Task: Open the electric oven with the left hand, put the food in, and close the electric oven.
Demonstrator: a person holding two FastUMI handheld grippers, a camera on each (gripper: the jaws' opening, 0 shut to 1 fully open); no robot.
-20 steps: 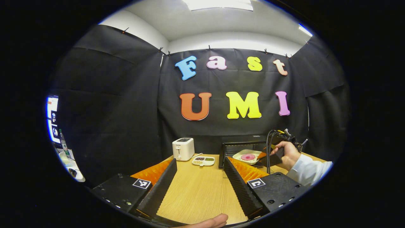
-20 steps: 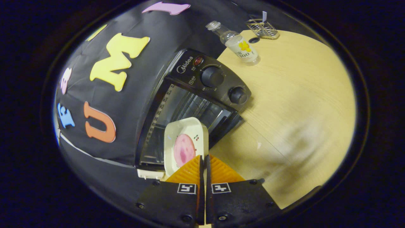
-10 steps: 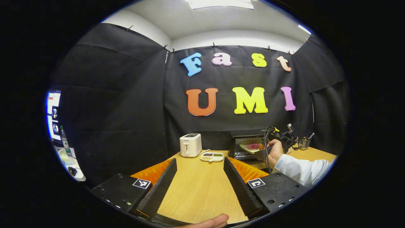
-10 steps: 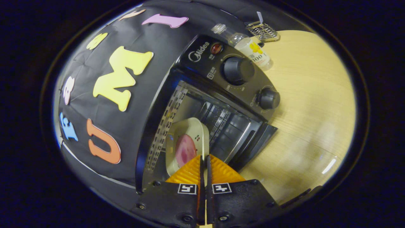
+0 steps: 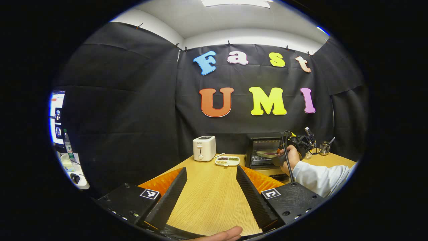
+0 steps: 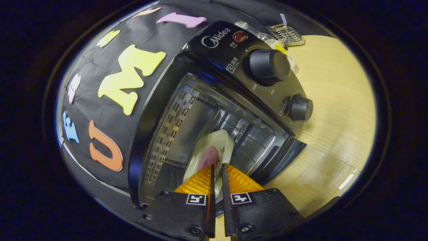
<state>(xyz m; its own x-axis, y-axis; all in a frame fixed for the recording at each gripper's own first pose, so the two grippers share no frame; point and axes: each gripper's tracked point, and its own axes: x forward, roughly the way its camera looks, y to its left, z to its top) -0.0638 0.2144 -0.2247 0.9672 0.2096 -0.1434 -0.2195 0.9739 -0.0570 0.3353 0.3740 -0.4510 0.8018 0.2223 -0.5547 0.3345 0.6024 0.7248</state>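
We grip the plate (image 6: pixel 214 147) of food with our right gripper (image 6: pixel 216 170), inside the open oven (image 6: pixel 234 83). Our left gripper (image 5: pixel 210 174) hangs over the worktop (image 5: pixel 207 197), left of the oven, fingers wide apart.

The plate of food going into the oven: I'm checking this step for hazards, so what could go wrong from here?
1. The right gripper pinches only the plate by its near rim; it looks tilted, so the pink food might slide.
2. The plate sits close to the oven cavity's side wall and could knock against it.
3. The left gripper hangs open, far from the lowered oven door, which is yet to be closed.
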